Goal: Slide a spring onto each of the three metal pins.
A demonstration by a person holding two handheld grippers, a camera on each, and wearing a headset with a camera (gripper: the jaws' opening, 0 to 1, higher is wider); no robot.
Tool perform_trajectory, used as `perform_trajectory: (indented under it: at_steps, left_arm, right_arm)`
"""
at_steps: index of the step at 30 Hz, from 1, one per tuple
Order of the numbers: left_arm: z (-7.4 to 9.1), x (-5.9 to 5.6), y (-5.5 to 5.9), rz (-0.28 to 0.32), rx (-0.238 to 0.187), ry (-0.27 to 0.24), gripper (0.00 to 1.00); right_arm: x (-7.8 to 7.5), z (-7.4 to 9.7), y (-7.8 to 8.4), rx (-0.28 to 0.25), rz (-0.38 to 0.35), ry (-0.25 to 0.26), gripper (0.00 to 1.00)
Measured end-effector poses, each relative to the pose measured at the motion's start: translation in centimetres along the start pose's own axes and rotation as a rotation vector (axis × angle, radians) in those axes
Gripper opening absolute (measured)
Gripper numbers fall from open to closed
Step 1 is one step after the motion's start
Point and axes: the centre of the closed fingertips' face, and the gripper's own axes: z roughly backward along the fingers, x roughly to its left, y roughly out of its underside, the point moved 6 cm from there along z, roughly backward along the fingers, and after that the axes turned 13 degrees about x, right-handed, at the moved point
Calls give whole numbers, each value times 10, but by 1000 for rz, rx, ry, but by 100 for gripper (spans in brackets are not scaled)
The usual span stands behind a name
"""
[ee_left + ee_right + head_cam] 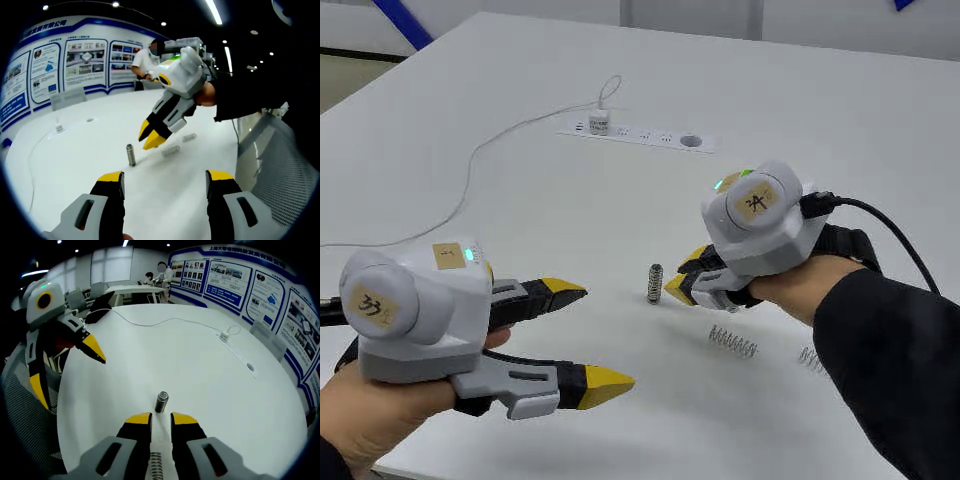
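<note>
One short metal pin stands upright mid-table with a spring coiled round it; it also appears as the pin and the pin. My right gripper points at it from the right, tips just short of it. In its own view the right gripper has its jaws a narrow gap apart, holding nothing. My left gripper hovers at the near left, wide open and empty, also shown as the left gripper. Loose springs lie on the table under my right hand.
A white power strip with a plugged charger and a trailing cable lies at the far middle of the white table. People stand by display boards in the background. A mesh chair back is beside the table.
</note>
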Motion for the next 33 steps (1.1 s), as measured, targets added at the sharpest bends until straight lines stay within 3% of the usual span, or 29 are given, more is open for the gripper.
perform_trajectory:
  at_steps: [11, 19, 33]
  left_arm:
    - [0, -1, -4, -17, -1, 3, 67]
    - [0, -3, -6, -30, 0, 4, 67]
    - [-1, -7, -10, -50, 9, 9, 66]
  right_arm:
    - [6, 9, 26, 21, -9, -1, 16]
    - [8, 13, 54, 58, -22, -1, 17]
    - [9, 11, 91, 105, -56, -12, 17]
